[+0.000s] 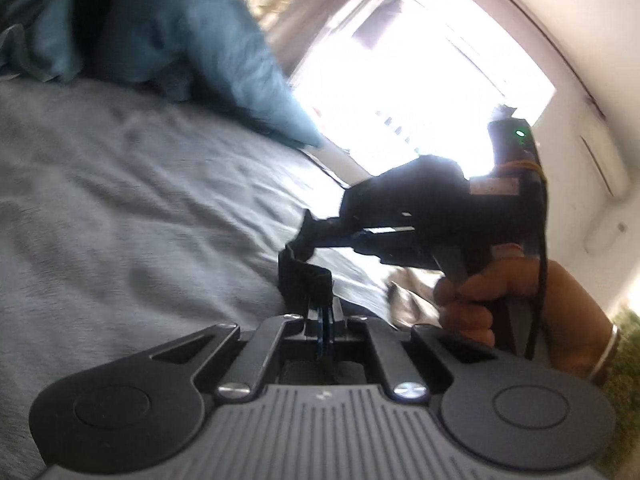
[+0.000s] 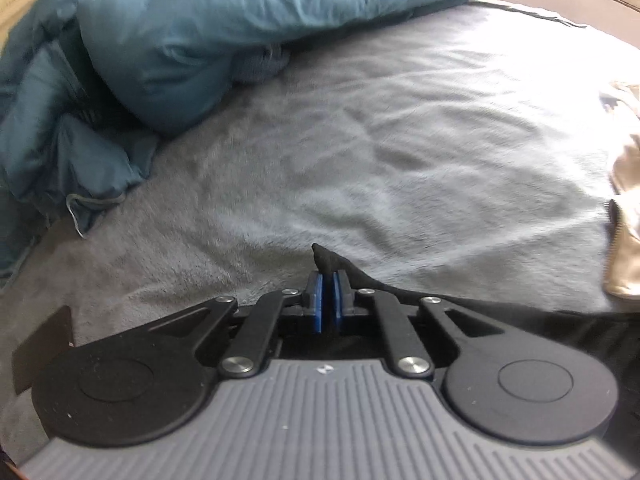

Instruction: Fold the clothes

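Observation:
A black garment [image 1: 304, 276] is pinched in my left gripper [image 1: 325, 320], whose blue pads are shut on its edge, just above a grey bedspread [image 1: 120, 200]. My right gripper [image 1: 308, 236] shows in the left wrist view, held in a hand, its tips shut on the same black cloth close by. In the right wrist view my right gripper [image 2: 328, 300] is shut on a black fold [image 2: 326, 258], with the rest of the garment [image 2: 520, 312] trailing to the lower right. Both grippers hold the cloth close together.
A rumpled teal duvet [image 2: 180, 40] lies heaped at the far left of the bed. A beige garment [image 2: 624, 208] lies at the bed's right edge. A bright window [image 1: 420, 80] and white wall stand beyond the bed.

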Available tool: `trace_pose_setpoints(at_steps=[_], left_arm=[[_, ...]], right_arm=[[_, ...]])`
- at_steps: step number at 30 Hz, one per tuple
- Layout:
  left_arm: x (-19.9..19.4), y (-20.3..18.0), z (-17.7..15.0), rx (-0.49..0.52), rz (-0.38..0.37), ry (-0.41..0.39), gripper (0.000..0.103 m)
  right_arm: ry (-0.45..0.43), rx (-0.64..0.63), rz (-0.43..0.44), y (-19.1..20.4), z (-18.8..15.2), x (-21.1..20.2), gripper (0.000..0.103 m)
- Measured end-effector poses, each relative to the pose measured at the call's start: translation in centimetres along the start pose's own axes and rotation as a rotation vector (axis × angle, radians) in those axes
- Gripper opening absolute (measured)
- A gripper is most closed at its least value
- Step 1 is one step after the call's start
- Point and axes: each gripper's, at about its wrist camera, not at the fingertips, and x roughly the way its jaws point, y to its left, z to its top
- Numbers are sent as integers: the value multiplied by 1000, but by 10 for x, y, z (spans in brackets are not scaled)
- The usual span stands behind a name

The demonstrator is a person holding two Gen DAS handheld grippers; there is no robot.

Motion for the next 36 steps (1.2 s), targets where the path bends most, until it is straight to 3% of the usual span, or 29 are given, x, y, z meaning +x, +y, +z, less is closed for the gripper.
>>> trace_pose_setpoints(at_steps=[6,15,30,32,36], left_arm=[[29,-48,-13,180,-78,39,3],[57,-61,-29,296,-140,128,3],[75,-57,-48,265,-152,273,4],[80,-53,-49,244,-126,303,14],[82,-45,-47,200,-137,313,17]], right_arm=[[-62,41,8,-34,-8,-36,4],[-151,90,12,-80,-34,-76,4],[-155,195,-33,-135,-83,-78,4],[-150,210,-39,-141,-87,-76,5],[-146,251,-55,-154,-94,-73,6]])
